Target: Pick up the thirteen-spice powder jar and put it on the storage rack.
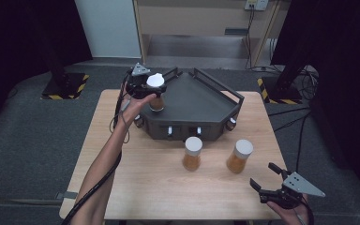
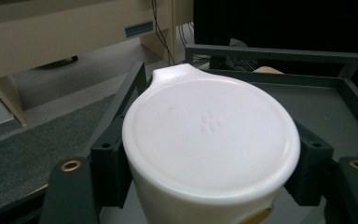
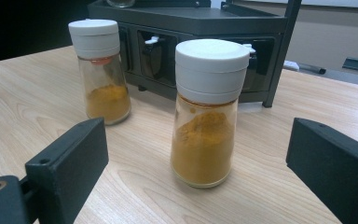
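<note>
— Over the rack (image 1: 201,101), our left gripper (image 1: 143,84) pinches one spice jar (image 1: 156,91) by its cap.

— And our right gripper (image 1: 268,177)?

— Spread, empty. We judge two jars (image 3: 206,112) (image 3: 101,70) remain on the table (image 1: 159,187).

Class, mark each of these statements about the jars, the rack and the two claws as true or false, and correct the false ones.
1. The left claw grips a jar at the rack. True.
2. Three jars stand on the table. False: two, the near jar and the far jar.
3. The right claw is open and holds nothing. True.
4. The jars have black lids. False: the lids are white.
5. The jars on the table hold orange-yellow powder. True.
</note>
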`<control>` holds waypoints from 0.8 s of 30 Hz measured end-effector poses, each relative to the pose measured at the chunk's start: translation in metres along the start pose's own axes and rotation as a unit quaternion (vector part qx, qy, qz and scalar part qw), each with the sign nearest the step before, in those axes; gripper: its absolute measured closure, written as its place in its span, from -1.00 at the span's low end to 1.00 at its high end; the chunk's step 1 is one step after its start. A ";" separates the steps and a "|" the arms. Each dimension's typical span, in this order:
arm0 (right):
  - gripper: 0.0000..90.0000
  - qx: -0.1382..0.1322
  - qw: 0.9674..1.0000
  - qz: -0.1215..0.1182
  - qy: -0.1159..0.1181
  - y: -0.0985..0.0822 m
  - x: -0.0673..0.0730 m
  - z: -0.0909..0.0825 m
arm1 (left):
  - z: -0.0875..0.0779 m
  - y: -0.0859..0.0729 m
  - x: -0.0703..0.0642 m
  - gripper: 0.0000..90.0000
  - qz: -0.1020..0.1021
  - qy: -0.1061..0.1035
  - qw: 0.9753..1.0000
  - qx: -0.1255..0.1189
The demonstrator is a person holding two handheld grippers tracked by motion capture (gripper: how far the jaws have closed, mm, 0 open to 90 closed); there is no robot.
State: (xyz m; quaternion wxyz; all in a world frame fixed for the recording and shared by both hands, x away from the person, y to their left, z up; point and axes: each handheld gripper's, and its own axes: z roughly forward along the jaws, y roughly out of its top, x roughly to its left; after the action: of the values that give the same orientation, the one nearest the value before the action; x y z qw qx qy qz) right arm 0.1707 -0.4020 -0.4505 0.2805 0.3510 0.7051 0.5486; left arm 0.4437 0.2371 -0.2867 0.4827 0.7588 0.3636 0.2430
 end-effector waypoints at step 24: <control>-0.88 0.002 1.000 -0.002 0.001 0.000 0.000 0.000 | 0.007 -0.015 0.001 -0.35 -0.010 0.001 1.000 -0.012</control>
State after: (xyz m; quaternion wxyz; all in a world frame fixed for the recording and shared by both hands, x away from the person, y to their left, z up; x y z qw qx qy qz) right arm 0.1708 -0.4018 -0.4500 0.2800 0.3492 0.7071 0.5474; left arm 0.4445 0.2376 -0.3032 0.4936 0.7491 0.3688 0.2433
